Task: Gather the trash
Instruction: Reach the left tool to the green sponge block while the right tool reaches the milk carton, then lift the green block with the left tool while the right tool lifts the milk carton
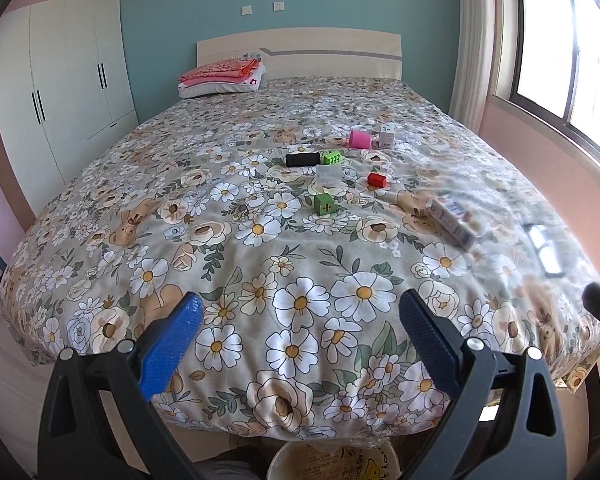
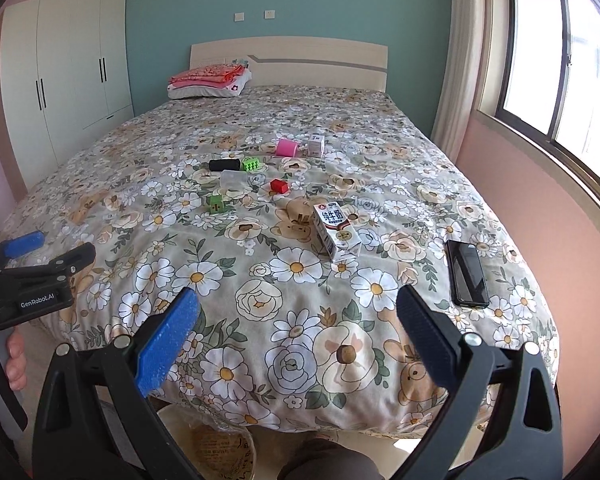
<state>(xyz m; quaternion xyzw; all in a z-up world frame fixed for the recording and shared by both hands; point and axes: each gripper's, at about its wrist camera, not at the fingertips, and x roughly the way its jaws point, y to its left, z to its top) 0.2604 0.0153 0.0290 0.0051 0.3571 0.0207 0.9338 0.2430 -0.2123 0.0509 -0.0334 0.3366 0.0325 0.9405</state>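
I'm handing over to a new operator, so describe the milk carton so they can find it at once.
Start at the bed with the flowered cover and look at its near right part, on the window side. The milk carton lies there on its side, left of the black phone. It is the one white box with dark printed lettering, bigger than the small coloured blocks farther up the bed.

Both wrist views face headboard from bed (image 1: pixel 260 208) foot (close, overlapping bedspread).
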